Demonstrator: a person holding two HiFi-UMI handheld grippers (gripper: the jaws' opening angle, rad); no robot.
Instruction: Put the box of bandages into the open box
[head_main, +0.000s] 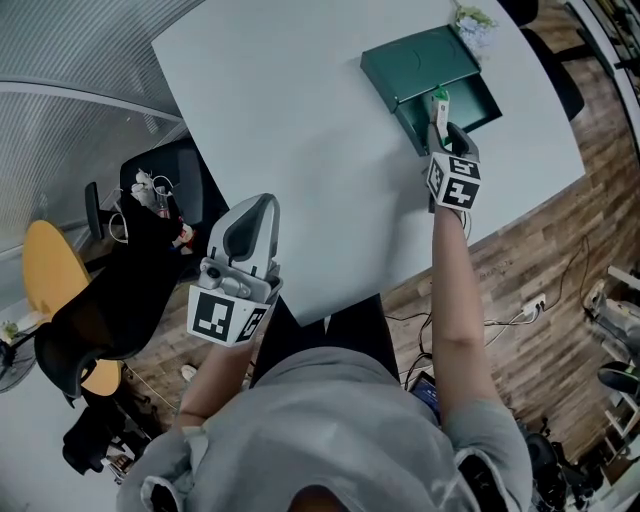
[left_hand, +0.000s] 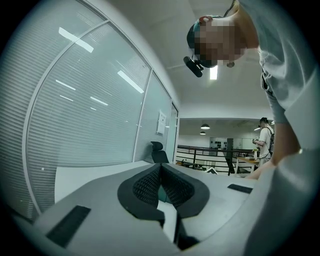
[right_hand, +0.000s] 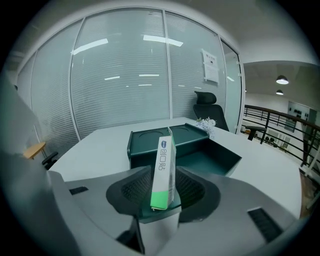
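We see in right gripper view, centre frame: bandage box (right_hand: 162, 155) loose between parted right gripper (right_hand: 164, 169) jaws; head view hides gap. Left gripper (left_hand: 160, 167) closed, empty.

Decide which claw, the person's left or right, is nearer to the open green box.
Right. The right claw is at the open green box, bandage box between its jaws; the left claw hangs at the near edge of the table, well short of it.
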